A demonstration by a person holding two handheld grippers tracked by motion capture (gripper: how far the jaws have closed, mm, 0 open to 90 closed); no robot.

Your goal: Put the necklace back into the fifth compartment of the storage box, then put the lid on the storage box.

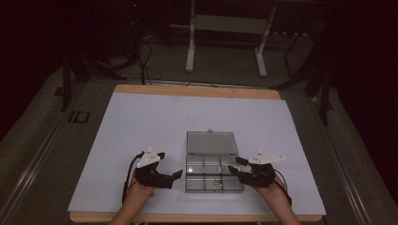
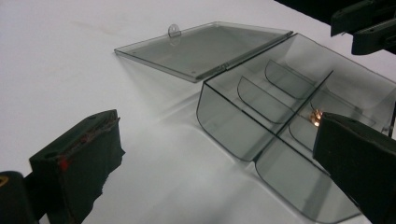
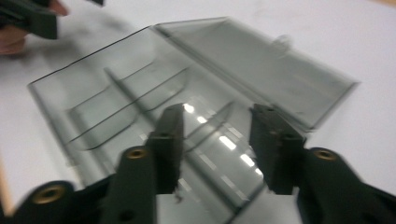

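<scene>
On the bench [image 1: 141, 122] the clear divided box [image 1: 213, 174] already lay with its lid [image 1: 210, 142] folded flat, one small coppery piece [image 1: 218, 182] inside, while the left gripper [image 1: 174, 174] and right gripper [image 1: 233, 169] flanked it, jaws spread and empty, with little apparently done

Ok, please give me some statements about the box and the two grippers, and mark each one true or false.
1. The lid of the clear box lies open, flat on the table. True.
2. The left gripper grips the lid. False: its jaws are open beside the box, holding nothing.
3. A small copper-coloured item lies in one compartment. True.
4. The right gripper is shut on the box wall. False: its jaws stand open over the box's right end.
5. The box stands on a white sheet. True.
</scene>
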